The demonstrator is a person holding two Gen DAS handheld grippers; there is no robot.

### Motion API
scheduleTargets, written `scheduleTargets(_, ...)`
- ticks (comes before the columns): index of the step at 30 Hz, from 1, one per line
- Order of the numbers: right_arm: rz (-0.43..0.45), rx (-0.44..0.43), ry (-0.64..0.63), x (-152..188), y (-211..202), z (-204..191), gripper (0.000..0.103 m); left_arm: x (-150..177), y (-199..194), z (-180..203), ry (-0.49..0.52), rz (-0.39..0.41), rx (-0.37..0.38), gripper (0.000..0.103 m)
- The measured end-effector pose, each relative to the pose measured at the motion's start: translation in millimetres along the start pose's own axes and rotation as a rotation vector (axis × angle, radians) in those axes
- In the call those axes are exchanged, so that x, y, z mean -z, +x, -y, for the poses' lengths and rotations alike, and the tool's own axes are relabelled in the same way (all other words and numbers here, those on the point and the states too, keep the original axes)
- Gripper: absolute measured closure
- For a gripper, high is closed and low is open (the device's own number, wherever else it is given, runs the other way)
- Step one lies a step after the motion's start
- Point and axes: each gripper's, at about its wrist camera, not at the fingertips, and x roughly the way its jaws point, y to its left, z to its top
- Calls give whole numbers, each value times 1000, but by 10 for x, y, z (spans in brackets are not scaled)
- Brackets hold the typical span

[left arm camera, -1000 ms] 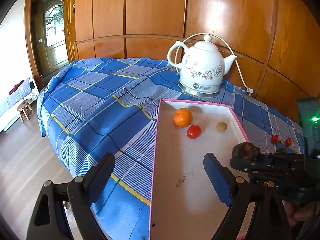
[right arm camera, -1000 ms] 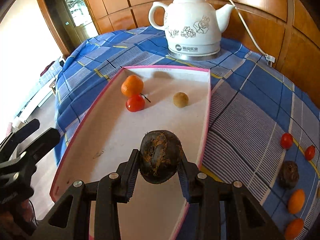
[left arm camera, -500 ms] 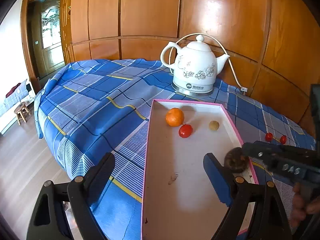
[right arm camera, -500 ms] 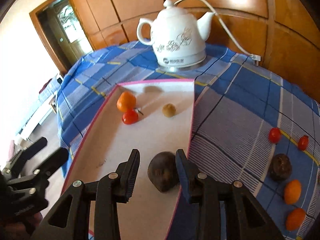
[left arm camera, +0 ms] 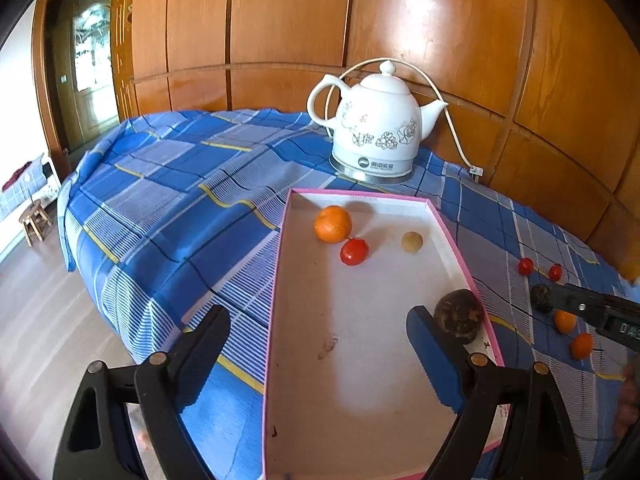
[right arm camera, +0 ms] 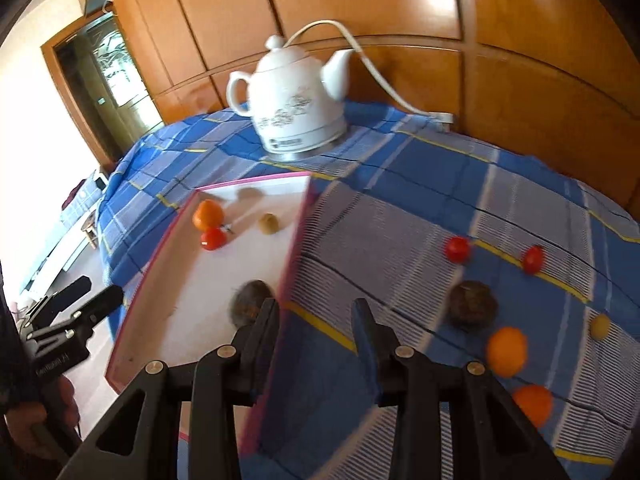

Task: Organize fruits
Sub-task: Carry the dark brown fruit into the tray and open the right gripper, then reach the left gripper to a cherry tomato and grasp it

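Fruits: 4 in tray, 6 more out on desk.

Far left, left claw: spread wide, pinching nothing, hovering over tray's near end.

Inside tray, left to right: orange and tomato touching at the far end near kettle, tan fruit a little apart, then dark fruit alone against the right wall.

Just changed: dark fruit pinched in right claw 1 s ago, let go onto tray floor 0.5 s ago, now lying free. Since then, right claw swung rightward across the pink rim and out over the cloth, parted, carrying nothing. Meaning for the task, as a judgement: 1 more fruit delivered, next pick likely among the loose fruits to the right: 2 tomatoes, another dark one, 2 orange ones, 1 tan one.

Pointing and long axis: dark fruit close to round, slightly lumpy, no clear long axis, stem end impossible to make out. Tray's long axis running from near edge toward kettle. Right-wrist view blurred by motion, so finer detail on loose fruits not readable.
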Motion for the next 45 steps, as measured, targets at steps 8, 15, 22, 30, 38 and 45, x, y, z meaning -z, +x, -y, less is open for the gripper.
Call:
scheduleTargets(8,27,107,56,50,-378,600,65,-18,33,160,39,-56,104,25)
scheduleTargets(15,50,210,91,80,-680,1110,65,-160,12,586,145,-75,233,41)
scheduleTargets(22,63,293,128,125,-848,1612,65,-367,230,1165,228,-180,397,56)
scheduleTargets(30,78,324,237,281,-875,2146,65,-486,699,1815,256,-267,445,55)
scheduleTargets(38,88,238,372,347,-893,2364,65,-492,1084,2385,316,-347,470,52)
scheduleTargets(45,99,191,384,318,-916,2325,65,-510,1351,2720,376,-361,403,61)
